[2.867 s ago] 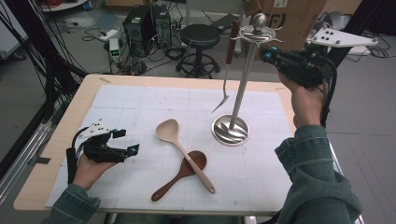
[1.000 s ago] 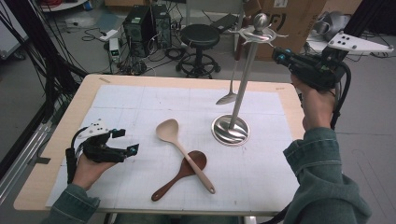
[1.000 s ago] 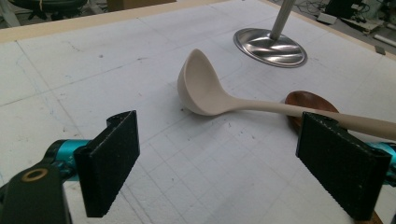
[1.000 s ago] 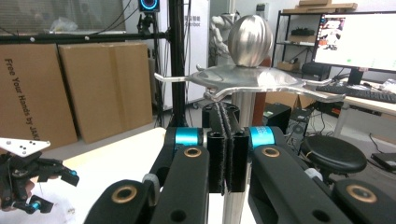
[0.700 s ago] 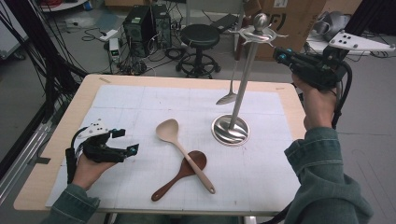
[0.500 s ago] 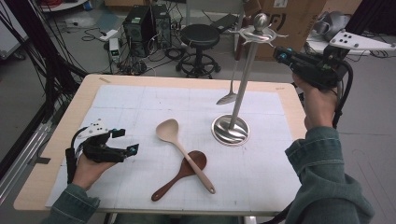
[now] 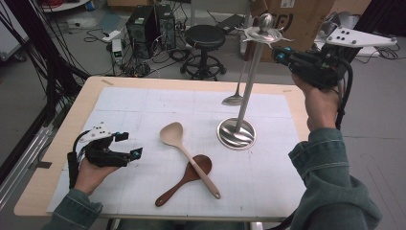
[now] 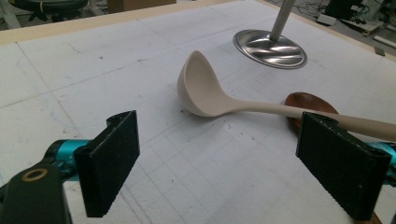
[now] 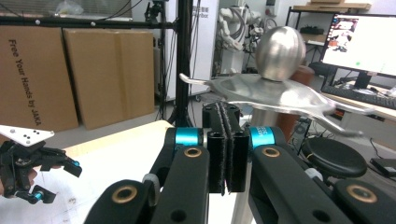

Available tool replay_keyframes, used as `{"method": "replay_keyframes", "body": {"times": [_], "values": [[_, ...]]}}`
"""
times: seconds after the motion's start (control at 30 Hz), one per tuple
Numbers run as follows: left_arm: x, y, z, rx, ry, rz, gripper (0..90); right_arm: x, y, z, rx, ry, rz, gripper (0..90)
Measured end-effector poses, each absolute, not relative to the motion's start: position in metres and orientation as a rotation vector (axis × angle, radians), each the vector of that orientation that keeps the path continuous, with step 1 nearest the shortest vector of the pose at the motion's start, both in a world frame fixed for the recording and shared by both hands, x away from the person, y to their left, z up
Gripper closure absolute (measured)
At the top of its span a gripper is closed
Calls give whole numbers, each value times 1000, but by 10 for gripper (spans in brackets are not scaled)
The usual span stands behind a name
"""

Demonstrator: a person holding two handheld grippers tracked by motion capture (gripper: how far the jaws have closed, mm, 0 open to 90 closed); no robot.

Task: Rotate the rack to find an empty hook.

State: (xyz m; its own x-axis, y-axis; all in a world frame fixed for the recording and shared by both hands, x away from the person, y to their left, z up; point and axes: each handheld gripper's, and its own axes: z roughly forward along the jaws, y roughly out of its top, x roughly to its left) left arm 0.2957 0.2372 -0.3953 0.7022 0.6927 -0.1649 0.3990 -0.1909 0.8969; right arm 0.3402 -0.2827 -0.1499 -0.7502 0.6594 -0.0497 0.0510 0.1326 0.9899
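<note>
Three spoons show: a pale wooden spoon [image 7: 178, 139] crossing a dark brown wooden spoon [image 7: 191, 175] on the table, and a steel spoon [image 7: 233, 99] hanging from the tall steel rack [image 7: 249, 86], where it has hung unmoved for the last second; the right gripper [image 7: 279, 54], jaws pressed together empty, has stayed beside the rack's top, and the left gripper [image 7: 129, 144] rests wide open.

Steel utensil stand [image 7: 249, 81] upright — metal spoon [image 7: 235, 93] hanging.

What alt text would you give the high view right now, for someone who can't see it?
A steel utensil stand rises from a white mat with a metal spoon hanging from it, the right gripper raised beside its top, jaws shut. A pale wooden spoon lies across a dark wooden spoon; the left gripper rests open at the mat's left.
</note>
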Motion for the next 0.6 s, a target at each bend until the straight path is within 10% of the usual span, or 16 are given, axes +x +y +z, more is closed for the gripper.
{"method": "replay_keyframes", "body": {"times": [0.6], "values": [[295, 238, -395, 1819, 857, 338, 142, 351, -254, -148, 666, 1957, 1656, 896]]}}
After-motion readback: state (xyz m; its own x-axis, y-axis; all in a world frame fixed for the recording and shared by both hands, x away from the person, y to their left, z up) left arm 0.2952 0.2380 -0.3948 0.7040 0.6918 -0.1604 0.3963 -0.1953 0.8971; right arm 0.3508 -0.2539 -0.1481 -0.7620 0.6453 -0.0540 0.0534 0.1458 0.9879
